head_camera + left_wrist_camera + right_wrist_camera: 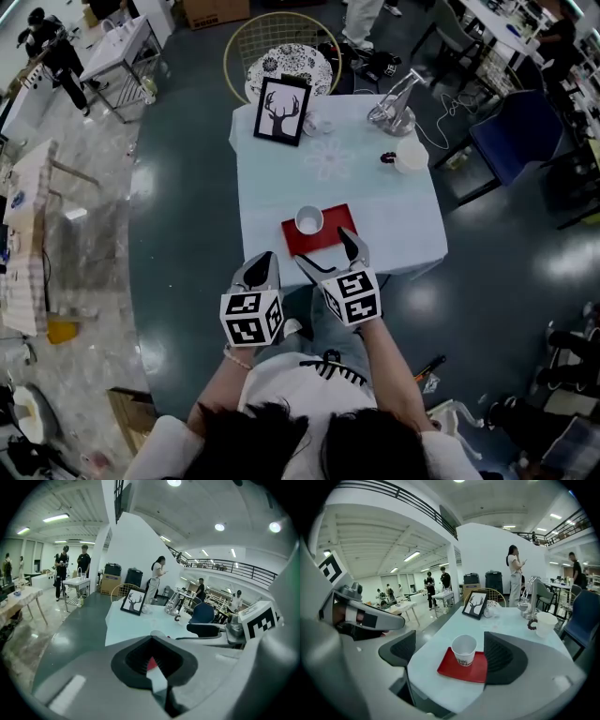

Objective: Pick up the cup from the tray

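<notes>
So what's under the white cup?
A red tray. The cup stands upright on its far left corner, and the tray lies on the pale table. The patch of tray right beneath the cup is covered, so it cannot be seen.

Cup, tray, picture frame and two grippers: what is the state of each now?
tray: flat on the table
cup: upright on the tray, not gripped
picture frame: standing
left gripper: shut, empty
right gripper: open, not touching the cup
</notes>
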`<state>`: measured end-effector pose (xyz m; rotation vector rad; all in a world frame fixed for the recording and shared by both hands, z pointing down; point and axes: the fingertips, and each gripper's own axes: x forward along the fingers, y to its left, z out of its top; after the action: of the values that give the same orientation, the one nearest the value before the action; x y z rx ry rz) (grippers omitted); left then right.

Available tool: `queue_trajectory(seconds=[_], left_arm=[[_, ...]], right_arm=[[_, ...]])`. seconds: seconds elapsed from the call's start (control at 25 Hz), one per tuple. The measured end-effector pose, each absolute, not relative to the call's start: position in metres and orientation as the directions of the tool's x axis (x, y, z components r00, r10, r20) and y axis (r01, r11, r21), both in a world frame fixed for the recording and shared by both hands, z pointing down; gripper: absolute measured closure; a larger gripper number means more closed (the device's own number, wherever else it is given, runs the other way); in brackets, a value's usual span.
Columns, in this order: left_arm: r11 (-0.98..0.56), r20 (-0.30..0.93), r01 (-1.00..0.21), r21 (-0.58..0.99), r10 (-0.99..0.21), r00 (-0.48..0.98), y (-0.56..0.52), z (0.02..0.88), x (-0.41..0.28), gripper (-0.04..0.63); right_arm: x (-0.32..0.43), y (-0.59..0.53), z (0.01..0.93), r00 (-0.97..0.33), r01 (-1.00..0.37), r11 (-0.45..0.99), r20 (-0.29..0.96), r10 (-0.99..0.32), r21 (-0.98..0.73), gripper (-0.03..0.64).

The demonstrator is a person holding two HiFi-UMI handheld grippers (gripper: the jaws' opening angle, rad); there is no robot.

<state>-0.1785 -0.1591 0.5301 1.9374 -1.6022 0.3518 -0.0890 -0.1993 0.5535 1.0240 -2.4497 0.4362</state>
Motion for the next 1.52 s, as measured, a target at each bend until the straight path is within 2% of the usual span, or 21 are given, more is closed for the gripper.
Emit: queue_trajectory(seconds=[0.08, 0.64, 1.0, 1.12, 1.32, 1.52], left_arm=[[-0.091, 0.57, -0.961, 0.26, -0.789, 0.229, -0.168, 0.537, -0.177, 0.594], [-0.017, 0.646, -0.968, 0.249, -0.742, 0.179, -0.219, 0.561, -0.172, 0.594], [-0.001, 0.677, -0.975, 0.223, -0.719, 0.156, -0.229, 0.573, -0.172, 0.594], [0.006, 0.683, -0.977, 0.213, -0.716, 0.145, -0.232, 0.575, -0.176, 0.594], [-0.018, 0.68, -0.978, 0.207, -0.716, 0.157, -0.236, 0.573, -0.173, 0.594], [-0.054, 0.683, -0.976, 0.212, -0.706, 0.188, -0.243, 0.576, -0.163, 0.594]], right_arm=[[-0.094, -0.212, 0.564, -0.633, -0.712, 0.694, 0.527, -0.567, -0.107, 0.14], [-0.12, -0.267, 0.65, -0.619, -0.604, 0.788, 0.692, -0.371, -0.117, 0.127], [-0.126, -0.272, 0.667, -0.633, -0.562, 0.81, 0.719, -0.287, -0.171, 0.137], [-0.127, -0.274, 0.668, -0.625, -0.547, 0.822, 0.73, -0.277, -0.157, 0.213], [-0.126, -0.275, 0.656, -0.641, -0.55, 0.82, 0.711, -0.291, -0.16, 0.229], [-0.106, -0.289, 0.631, -0.656, -0.602, 0.782, 0.66, -0.367, -0.163, 0.232]])
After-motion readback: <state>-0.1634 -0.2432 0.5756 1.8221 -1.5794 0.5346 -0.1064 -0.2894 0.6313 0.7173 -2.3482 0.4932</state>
